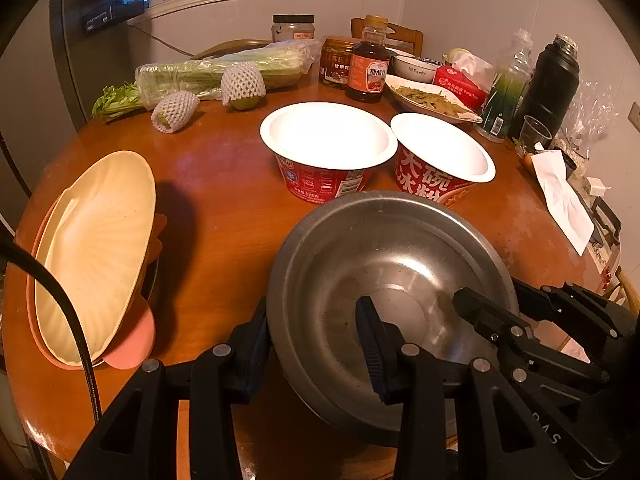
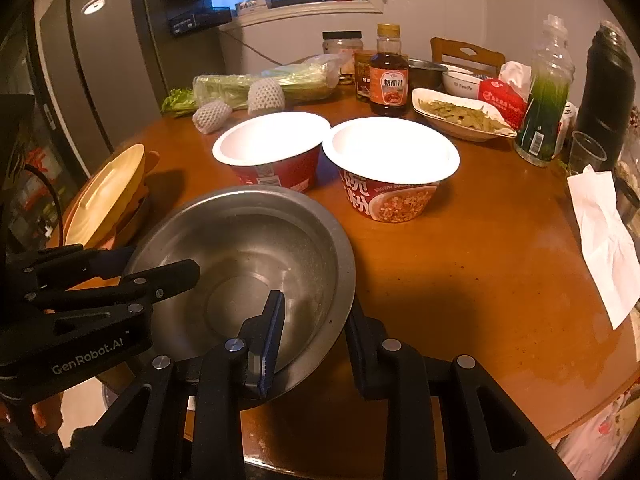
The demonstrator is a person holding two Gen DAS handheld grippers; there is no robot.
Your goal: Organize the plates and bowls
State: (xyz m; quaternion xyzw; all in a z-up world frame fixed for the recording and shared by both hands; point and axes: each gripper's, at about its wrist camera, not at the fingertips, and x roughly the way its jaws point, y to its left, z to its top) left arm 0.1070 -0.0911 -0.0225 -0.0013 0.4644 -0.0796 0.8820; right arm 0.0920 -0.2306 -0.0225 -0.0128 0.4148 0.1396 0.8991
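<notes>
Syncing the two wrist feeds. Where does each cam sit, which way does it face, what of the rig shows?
Left wrist: sits on the left gripper, facing across the table toward the window wall; its fingers straddle the steel bowl rim, and the right gripper enters from the right.
Right wrist: sits on the right gripper, same heading; its fingers straddle the steel bowl rim, and the left gripper enters from the left.
Shared: the bowl, both instant-noodle cups, the stacked plates.
</notes>
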